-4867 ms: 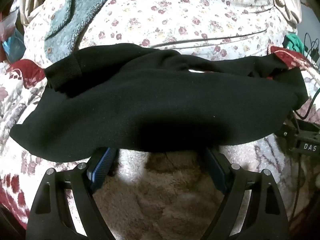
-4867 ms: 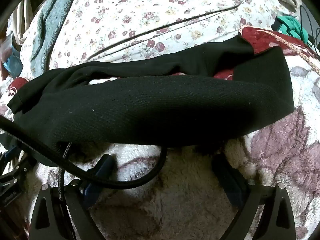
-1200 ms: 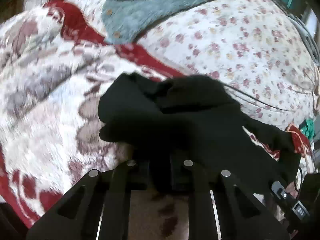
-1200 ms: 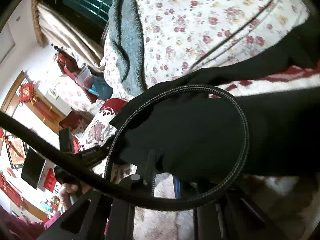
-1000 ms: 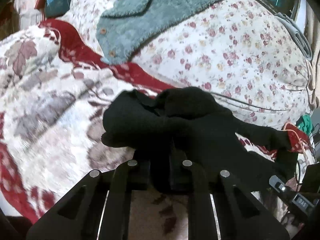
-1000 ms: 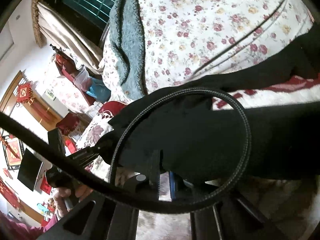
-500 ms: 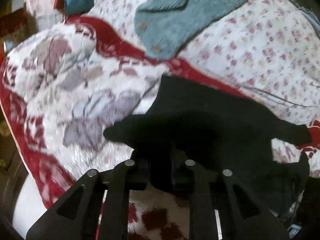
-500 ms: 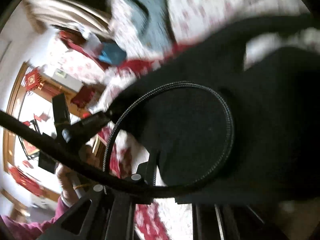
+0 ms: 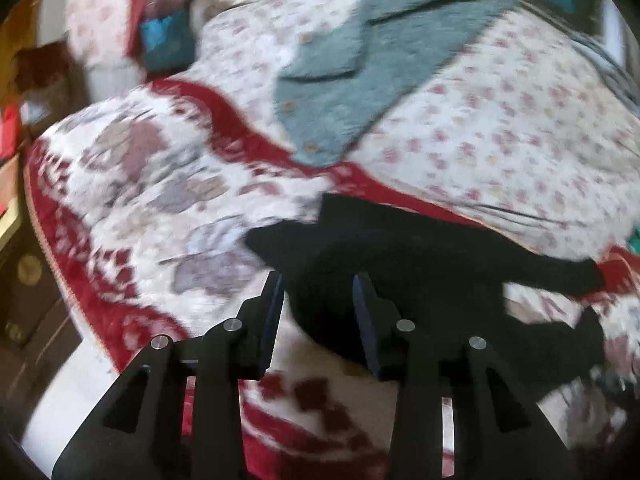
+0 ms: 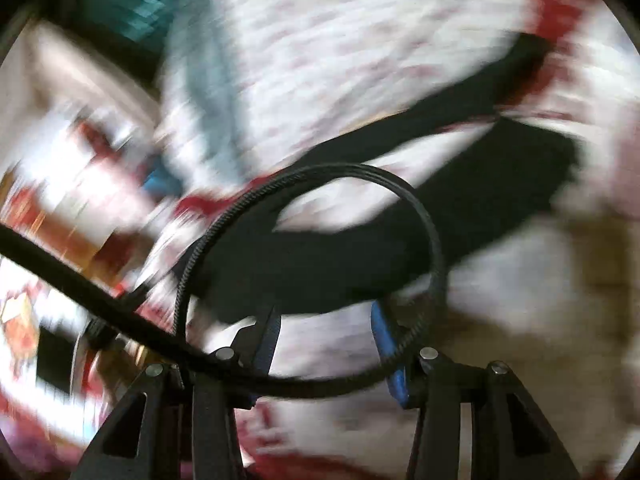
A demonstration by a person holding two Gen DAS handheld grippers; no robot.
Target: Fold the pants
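Note:
The black pants (image 9: 416,264) lie bunched in a folded heap on the red-and-white blanket (image 9: 132,184). My left gripper (image 9: 318,292) is at their near left corner. Its jaws are opening, and the cloth's edge sits between the fingertips without being pressed. The right wrist view is heavily blurred. There the pants (image 10: 320,256) stretch from the centre to the upper right. My right gripper (image 10: 326,318) is at their near edge, its jaws opening, blue pads apart and clear of the fabric.
A teal fleece garment (image 9: 380,68) lies on the floral quilt (image 9: 512,120) behind the pants. The bed's edge drops to the floor at lower left. A black braided cable (image 10: 434,248) loops across the right wrist view.
Both grippers were shut on the pants; now their jaws stand apart and the cloth rests on the blanket. Both hands have drawn back from it, the right one fast.

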